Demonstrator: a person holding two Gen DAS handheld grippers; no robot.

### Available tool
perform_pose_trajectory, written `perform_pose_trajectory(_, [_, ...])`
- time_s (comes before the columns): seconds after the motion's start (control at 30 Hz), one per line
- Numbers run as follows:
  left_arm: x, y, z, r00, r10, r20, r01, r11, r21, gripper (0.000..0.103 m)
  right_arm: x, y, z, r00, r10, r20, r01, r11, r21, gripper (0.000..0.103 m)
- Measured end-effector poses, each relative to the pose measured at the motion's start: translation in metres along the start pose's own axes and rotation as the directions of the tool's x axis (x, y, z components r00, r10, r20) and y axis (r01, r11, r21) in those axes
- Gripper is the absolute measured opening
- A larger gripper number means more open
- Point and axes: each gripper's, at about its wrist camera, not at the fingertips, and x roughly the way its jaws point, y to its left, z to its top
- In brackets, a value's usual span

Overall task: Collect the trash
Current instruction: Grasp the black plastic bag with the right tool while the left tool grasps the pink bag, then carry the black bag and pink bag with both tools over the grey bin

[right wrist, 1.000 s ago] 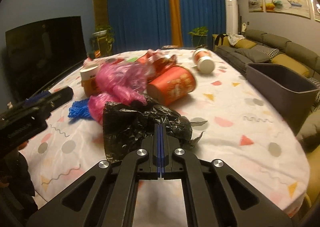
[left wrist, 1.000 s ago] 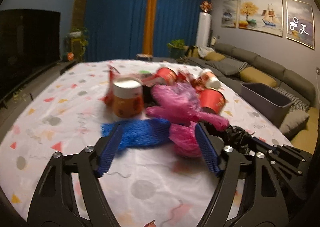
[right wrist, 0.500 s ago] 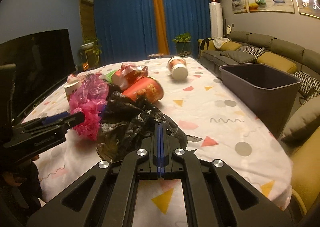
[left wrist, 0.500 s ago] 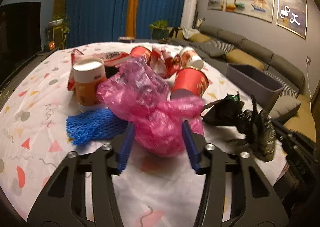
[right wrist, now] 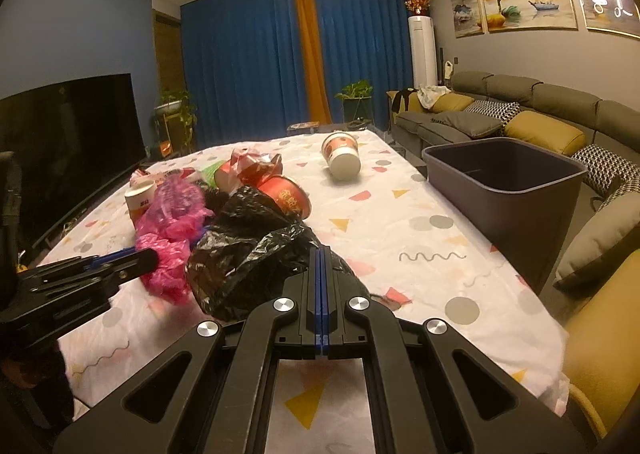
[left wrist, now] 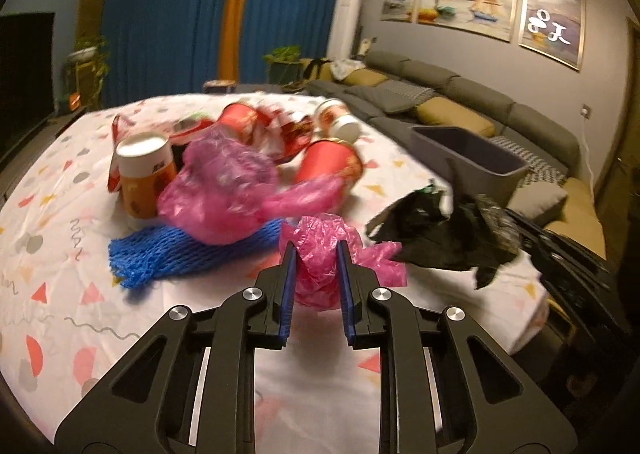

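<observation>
Left wrist: fingers (left wrist: 289, 254) clamp pink bag (left wrist: 320, 254).

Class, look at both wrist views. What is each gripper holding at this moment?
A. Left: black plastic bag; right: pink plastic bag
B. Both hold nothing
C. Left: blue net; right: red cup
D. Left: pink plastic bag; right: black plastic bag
D: the left gripper has its fingers pressed on the pink plastic bag, and the right gripper is shut on the black plastic bag.

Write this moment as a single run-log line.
left gripper: shut on pink bag | right gripper: shut on black bag | grey bin: beside table, empty
</observation>
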Motion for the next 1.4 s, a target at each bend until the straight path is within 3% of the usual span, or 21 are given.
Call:
perform_pose_trajectory(0.2, [-0.017,-0.013,0.003,0.999,-0.038,0.037,0.037,0.999,0.017,0.019,-0.006,-0.004,0.003,1.000,-0.005,0.016,0.005,1.000,0.000,0.001])
perform_pose_trajectory(0.47, [-0.029,-0.017,0.005,0.998,-0.028,0.060,0.027,0.999,0.019,0.019,-0.003,-0.022,-0.005,1.000,-0.027,0.005,0.026,0.999,0.041,0.002])
perform_pose_trajectory(0.5, [-0.029,-0.017,0.006,0.998,-0.028,0.062,0.027,0.999,0.019,0.019,-0.004,-0.026,-0.005,0.999,-0.036,0.005,0.036,0.998,0.048,0.007])
perform_pose_trajectory(0.57, [-0.029,-0.016,0.007,0.997,-0.032,0.065,0.031,0.999,0.015,0.019,-0.004,-0.041,-0.006,0.998,-0.061,0.003,0.060,0.995,0.077,0.046])
perform_pose_trajectory(0.6, [-0.030,-0.017,0.009,0.997,-0.033,0.068,0.032,0.999,0.015,0.019,-0.005,-0.048,-0.008,0.997,-0.079,0.009,0.078,0.993,0.091,0.060])
perform_pose_trajectory(0.7, [-0.030,-0.020,0.010,0.996,-0.038,0.076,0.038,0.999,0.011,0.019,0.002,-0.056,-0.013,0.995,-0.096,-0.024,0.098,0.990,0.097,0.066])
perform_pose_trajectory(0.97, [-0.029,-0.028,0.024,0.995,-0.037,0.093,0.037,0.999,0.010,0.019,0.043,-0.061,-0.022,0.991,-0.014,-0.135,0.034,0.988,0.150,0.064])
perform_pose_trajectory(1.07, [-0.028,-0.030,0.027,0.994,-0.035,0.100,0.034,0.999,0.012,0.019,0.051,-0.057,-0.022,0.987,-0.004,-0.163,0.026,0.991,0.132,0.043])
perform_pose_trajectory(1.13, [-0.027,-0.030,0.029,0.994,-0.033,0.102,0.032,0.999,0.012,0.019,0.050,-0.056,-0.023,0.987,-0.002,-0.160,0.022,0.992,0.125,0.039])
perform_pose_trajectory(1.3, [-0.026,-0.036,0.034,0.994,-0.037,0.107,0.036,0.999,0.016,0.019,0.037,-0.057,-0.017,0.993,-0.007,-0.122,0.019,0.995,0.102,0.006])
perform_pose_trajectory(1.4, [-0.026,-0.039,0.038,0.992,-0.046,0.116,0.044,0.999,0.020,0.019,0.027,-0.061,-0.011,0.996,-0.009,-0.091,0.019,0.994,0.104,0.004])
